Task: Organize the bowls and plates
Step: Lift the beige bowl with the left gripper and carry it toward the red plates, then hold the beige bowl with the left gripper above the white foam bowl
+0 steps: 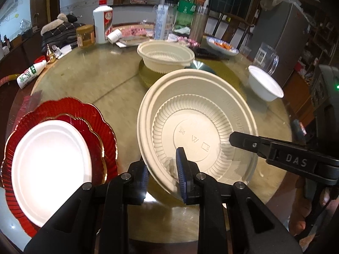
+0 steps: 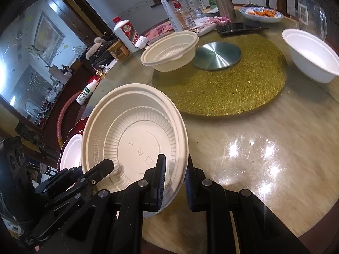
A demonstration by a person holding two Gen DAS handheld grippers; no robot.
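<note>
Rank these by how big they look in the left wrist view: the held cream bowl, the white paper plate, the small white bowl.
1. held cream bowl
2. white paper plate, nearly as big; both are near the camera
3. small white bowl, farther away

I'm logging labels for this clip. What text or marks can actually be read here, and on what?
"DAS": on the right tongs' black arm.
"W"-like embossed mark, beside a small square symbol: on the cream bowl's base.
White liquor bottle, green bottle, small lying bottle: labels too blurred to read.
</note>
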